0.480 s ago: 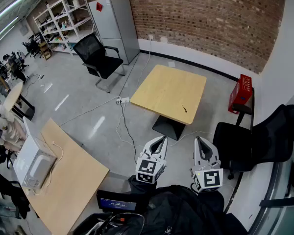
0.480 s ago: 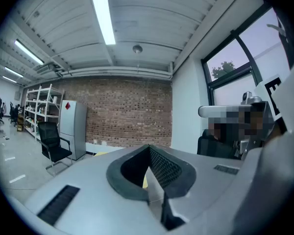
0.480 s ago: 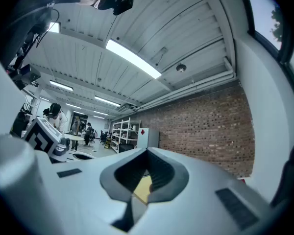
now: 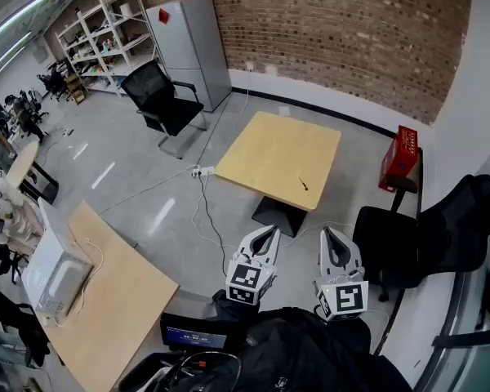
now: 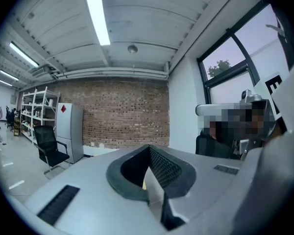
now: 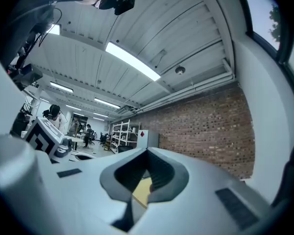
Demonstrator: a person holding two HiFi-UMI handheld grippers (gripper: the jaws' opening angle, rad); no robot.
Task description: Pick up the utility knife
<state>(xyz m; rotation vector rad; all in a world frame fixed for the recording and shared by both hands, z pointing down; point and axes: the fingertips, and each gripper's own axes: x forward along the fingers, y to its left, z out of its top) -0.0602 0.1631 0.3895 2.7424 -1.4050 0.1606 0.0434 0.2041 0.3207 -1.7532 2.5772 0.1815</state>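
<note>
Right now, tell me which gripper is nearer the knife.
Right, but only narrowly. The knife lies on the table, far ahead of both. The right gripper is held back just right of it; the left gripper is held back further off to its left.

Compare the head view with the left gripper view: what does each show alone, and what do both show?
Only the head view shows the utility knife lying on the square table, the red crate and the floor cables. Only the left gripper view shows the ceiling light strip, the window and the left gripper with its jaws meeting, nothing between them. Both show the brick wall, grey cabinet and black chair.
</note>
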